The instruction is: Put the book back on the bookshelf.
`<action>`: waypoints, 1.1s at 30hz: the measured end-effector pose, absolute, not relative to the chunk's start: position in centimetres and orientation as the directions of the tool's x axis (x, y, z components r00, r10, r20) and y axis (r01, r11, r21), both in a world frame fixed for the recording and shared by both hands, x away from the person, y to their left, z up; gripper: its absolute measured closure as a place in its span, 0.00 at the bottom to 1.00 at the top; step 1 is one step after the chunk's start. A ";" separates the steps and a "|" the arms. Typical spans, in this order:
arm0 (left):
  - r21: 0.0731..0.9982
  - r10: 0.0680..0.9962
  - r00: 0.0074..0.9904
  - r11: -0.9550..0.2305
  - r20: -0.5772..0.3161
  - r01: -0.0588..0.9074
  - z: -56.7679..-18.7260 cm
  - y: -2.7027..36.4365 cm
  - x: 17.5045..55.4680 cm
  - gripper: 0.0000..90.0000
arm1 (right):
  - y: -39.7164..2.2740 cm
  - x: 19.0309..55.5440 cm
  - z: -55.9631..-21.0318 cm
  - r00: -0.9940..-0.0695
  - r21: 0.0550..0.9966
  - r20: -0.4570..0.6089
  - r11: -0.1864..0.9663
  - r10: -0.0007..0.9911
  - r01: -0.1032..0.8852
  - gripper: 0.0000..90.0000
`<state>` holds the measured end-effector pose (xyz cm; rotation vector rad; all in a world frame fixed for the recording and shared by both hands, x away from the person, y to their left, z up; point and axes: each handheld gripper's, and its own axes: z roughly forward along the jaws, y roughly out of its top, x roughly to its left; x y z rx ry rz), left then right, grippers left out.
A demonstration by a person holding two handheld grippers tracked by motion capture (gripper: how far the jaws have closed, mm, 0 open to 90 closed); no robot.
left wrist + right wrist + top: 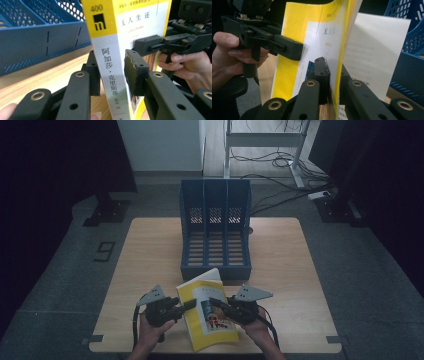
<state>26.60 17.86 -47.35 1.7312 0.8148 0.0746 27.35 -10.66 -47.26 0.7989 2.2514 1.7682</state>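
Book (209, 315) stood near the front edge of the surface (150, 250), held between both tools, tilted, spine toward the left tool (186, 305).

Risk, judged: the left tool's hold looked loose. In the left gripper view its jaws straddled the spine (110, 75), one finger (93, 72) against the back, the other (133, 72) slightly off the front cover. If that side carried no weight, the book would hang from the right tool (220, 303) alone, which pinched only the front cover (312, 50); the cover could bend or fold open and the block of pages swing down. A white page (374, 55) had already fanned away from the block in the right gripper view.

Left tool: narrow gap, about the spine's thickness, around the spine, not clearly clamping. Right tool: nearly closed, clamped on the cover's free edge.

Beyond the book: blue file rack (215, 227), three slots, all empty, at the middle of the surface, just behind the book's top edge. Catching that edge on the rack's low front lip was a second possible fault.
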 end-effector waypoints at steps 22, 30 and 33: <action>0.916 0.557 0.782 -0.090 -0.279 0.391 -45.2 18.1 25.1 0.84 | -10.2 26.7 -46.1 -0.857 0.965 0.129 0.138 0.498 0.225 0.94; 0.923 0.553 0.794 -0.108 -0.252 0.369 -45.1 18.0 24.9 0.84 | -10.1 26.7 -46.1 -0.862 0.966 0.105 0.154 0.496 0.206 0.93; 0.923 0.557 0.792 -0.110 -0.250 0.368 -45.1 18.0 24.9 0.84 | -10.1 26.7 -46.1 -0.862 0.966 0.109 0.154 0.496 0.210 0.91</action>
